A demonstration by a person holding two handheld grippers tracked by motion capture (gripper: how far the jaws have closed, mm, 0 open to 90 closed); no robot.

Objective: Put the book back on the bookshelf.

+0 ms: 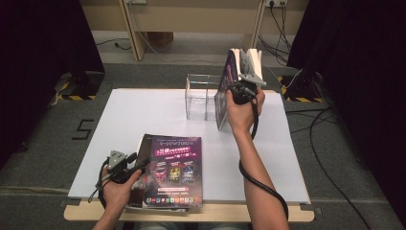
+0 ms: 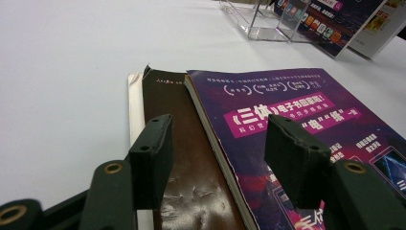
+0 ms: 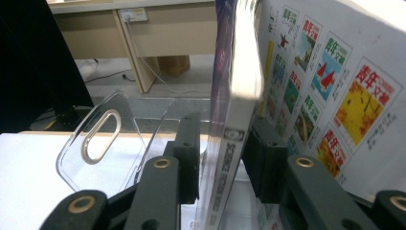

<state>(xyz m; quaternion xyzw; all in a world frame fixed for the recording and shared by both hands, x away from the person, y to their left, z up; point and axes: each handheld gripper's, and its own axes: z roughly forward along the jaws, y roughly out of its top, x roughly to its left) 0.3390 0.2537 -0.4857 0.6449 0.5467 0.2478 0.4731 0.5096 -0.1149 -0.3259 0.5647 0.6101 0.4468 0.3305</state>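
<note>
An upright purple magazine [image 1: 223,96] stands on the white board just right of a clear acrylic holder [image 1: 201,98]. My right gripper [image 1: 239,90] is shut on its spine [image 3: 229,158], one jaw on each side. A white-backed magazine [image 3: 335,96] with colourful thumbnails leans right behind it. Near the front edge lies a flat stack with a second purple magazine [image 1: 174,172] on top of a brown book [image 2: 182,143]. My left gripper [image 2: 222,160] is open, its jaws low over the stack's left edge and straddling the top magazine's spine. In the high view, the left gripper [image 1: 139,162] sits at the stack's left side.
The white board [image 1: 143,115] covers most of the wooden table. The acrylic holder [image 3: 103,139] has a slotted handle wall and open compartments. Cables [image 1: 330,143] trail over the floor at the right, and dark curtains flank both sides.
</note>
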